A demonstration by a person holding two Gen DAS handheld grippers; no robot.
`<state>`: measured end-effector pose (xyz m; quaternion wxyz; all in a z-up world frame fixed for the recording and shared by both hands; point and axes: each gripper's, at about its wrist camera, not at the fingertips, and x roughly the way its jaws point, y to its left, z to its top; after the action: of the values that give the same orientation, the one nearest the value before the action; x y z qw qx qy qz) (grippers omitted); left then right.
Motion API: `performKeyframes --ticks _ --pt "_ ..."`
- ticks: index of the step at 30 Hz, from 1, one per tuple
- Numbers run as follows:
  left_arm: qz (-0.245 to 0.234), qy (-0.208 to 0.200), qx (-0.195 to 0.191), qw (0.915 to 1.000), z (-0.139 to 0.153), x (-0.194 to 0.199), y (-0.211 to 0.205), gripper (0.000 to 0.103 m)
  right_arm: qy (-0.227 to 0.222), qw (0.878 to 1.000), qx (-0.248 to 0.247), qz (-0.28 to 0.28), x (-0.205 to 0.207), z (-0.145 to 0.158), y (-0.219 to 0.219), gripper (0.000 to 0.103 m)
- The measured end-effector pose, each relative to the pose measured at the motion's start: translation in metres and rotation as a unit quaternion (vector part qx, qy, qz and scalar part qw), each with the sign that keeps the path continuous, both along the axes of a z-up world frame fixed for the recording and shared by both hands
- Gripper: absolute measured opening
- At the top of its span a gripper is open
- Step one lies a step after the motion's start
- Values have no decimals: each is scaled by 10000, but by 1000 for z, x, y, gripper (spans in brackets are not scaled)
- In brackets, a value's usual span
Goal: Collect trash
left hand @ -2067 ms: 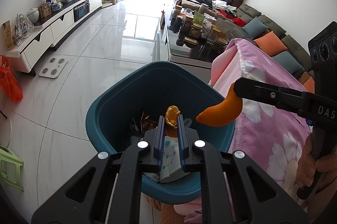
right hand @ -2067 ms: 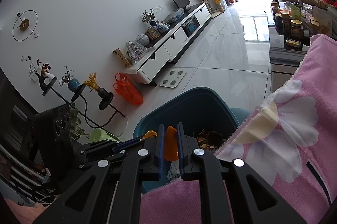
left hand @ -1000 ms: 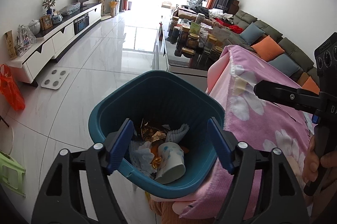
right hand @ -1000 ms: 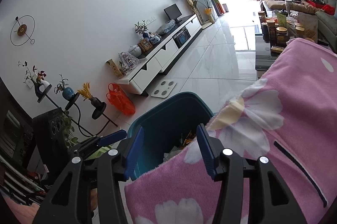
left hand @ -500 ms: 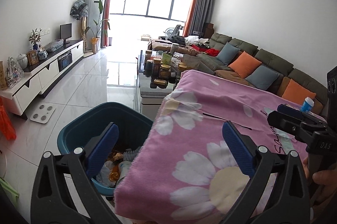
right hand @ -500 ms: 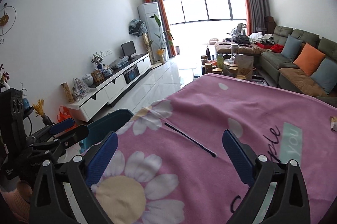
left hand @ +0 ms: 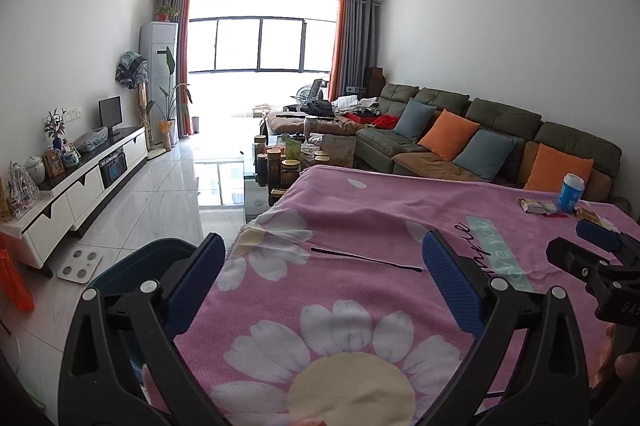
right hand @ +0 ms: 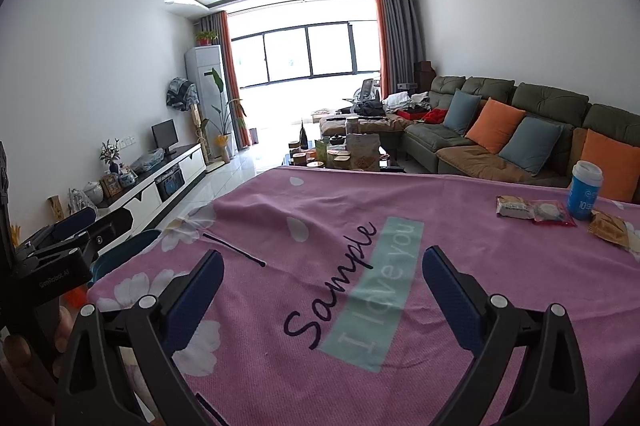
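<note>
From the left wrist view, your left hand-held gripper (left hand: 320,282) was spread wide and empty, poised above the pink flowered blanket (left hand: 360,226) that covered the surface. The teal bin (left hand: 132,262) sat on the floor at the near left, tucked just beside the blanket's edge, probably so that you could drop things into it without a long carry. The remaining trash lay at the far right of the surface: a blue cup (left hand: 571,192) standing upright, with a wrapped snack packet (left hand: 534,206) just to its left. Your right hand-held gripper (left hand: 600,246) showed at the right edge, nearer that rubbish; from this view you could not tell how its jaws stood

From the right wrist view, your right hand-held gripper (right hand: 320,286) was likewise released, holding nothing, its jaws wide over the lettered part of the blanket. The blue cup (right hand: 585,190), the packet (right hand: 534,209) and a crumpled brown wrapper (right hand: 608,228) on the near side of the cup clustered at the far right, well apart from the fingertips. Judging by that, your open jaws suited a reach toward the cluster, the right side being closer
</note>
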<state>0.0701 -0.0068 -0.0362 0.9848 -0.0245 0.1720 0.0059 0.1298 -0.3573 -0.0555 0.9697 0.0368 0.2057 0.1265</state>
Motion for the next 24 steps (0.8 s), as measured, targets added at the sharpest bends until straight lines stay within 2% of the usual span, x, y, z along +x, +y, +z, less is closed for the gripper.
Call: performKeyframes --ticks 10,24 --pt "-65 -221 202 9995 0 -10 -28 97 -296 9987 -102 -412 -23 4 -24 96" --pt "-50 -381 374 9986 -2 -20 -38 97 -511 9965 -130 -655 -36 9 -33 96"
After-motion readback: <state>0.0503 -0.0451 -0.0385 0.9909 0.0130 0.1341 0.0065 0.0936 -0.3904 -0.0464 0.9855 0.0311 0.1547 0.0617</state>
